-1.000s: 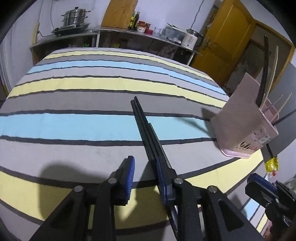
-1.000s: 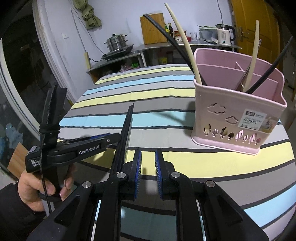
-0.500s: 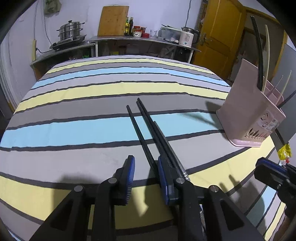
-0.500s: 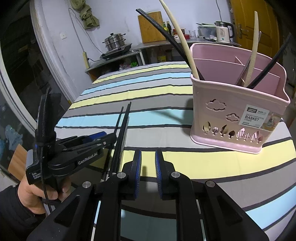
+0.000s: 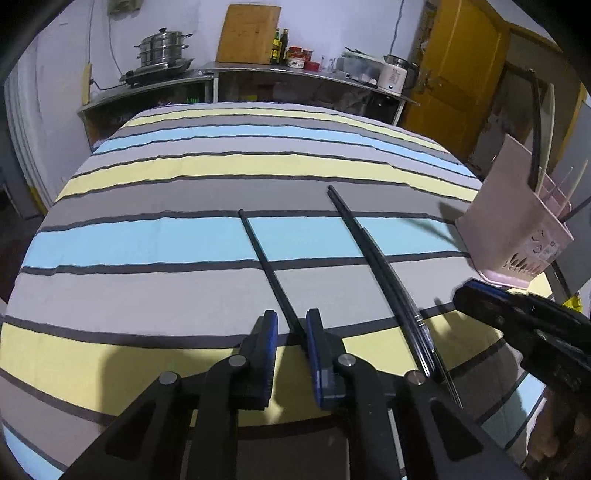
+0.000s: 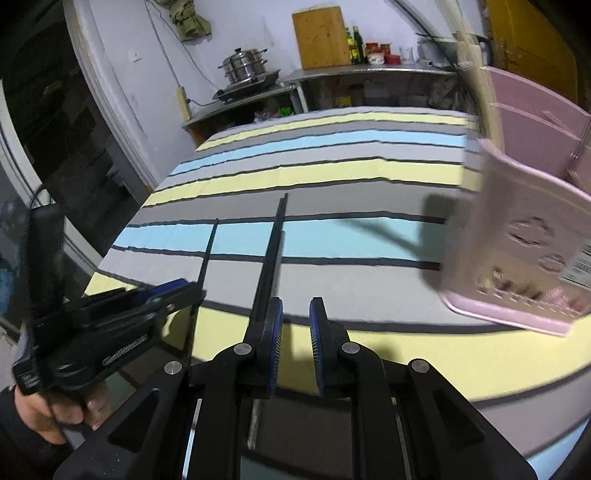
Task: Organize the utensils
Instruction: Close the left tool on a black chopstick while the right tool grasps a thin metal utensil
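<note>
Pink utensil holder (image 6: 517, 236): label blurred, unreadable. Left tool (image 5: 291, 328): closing around single black chopstick (image 5: 266, 258). Right tool (image 6: 295, 325): slightly apart, empty, beside paired chopsticks (image 6: 271, 251).

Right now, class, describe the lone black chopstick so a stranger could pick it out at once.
Start at the striped tablecloth and find the pink utensil basket on it. Look across to the left gripper, whose jaws are closing. The single chopstick runs between them, alone, while the other black chopsticks lie bundled nearer the basket.

A steel steamer pot (image 5: 162, 46), wooden cutting board (image 5: 247, 33) and yellow door (image 5: 458, 74) stand behind.
</note>
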Tool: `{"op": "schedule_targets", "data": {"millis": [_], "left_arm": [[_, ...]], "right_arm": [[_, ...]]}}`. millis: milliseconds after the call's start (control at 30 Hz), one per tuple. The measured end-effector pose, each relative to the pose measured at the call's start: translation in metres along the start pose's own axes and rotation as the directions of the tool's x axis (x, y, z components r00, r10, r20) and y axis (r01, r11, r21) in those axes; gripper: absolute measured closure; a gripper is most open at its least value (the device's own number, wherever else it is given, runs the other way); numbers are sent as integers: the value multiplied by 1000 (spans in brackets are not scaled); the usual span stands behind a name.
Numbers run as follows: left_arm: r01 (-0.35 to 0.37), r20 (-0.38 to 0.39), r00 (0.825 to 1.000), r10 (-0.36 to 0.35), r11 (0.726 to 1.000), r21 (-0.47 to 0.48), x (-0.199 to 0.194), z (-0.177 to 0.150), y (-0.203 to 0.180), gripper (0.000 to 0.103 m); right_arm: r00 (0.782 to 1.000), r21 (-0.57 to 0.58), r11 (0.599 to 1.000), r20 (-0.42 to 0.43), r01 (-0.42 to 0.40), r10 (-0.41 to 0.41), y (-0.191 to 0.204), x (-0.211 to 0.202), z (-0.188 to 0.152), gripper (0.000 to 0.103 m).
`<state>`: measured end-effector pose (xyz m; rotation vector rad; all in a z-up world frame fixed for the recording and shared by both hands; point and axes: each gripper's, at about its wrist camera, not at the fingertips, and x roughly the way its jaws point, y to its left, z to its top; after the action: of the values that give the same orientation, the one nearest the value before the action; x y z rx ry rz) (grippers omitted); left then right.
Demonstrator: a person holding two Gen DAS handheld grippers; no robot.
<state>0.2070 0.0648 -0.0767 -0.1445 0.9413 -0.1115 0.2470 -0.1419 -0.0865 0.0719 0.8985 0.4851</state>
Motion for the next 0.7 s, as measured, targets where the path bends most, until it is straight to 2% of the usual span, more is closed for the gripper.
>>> {"op": "schedule_targets", "data": {"millis": [200, 267, 567, 700], "left_arm": [[42, -13, 999, -42, 999, -35, -1, 1, 14, 86], [48, -18, 999, -49, 998, -42, 0, 3, 15, 86], [44, -17, 999, -45, 997, -61, 10, 15, 13, 86], [30, -10, 999, -31, 998, -56, 14, 18, 12, 86]], "right_arm": [[999, -23, 1000, -42, -13, 12, 10, 33, 14, 88], [998, -30, 1000, -65, 5, -7, 11, 43, 15, 88], [998, -39, 999, -57, 13, -16, 6, 44, 13, 88], [997, -66, 997, -60, 47, -51, 12, 48, 16, 88]]}}
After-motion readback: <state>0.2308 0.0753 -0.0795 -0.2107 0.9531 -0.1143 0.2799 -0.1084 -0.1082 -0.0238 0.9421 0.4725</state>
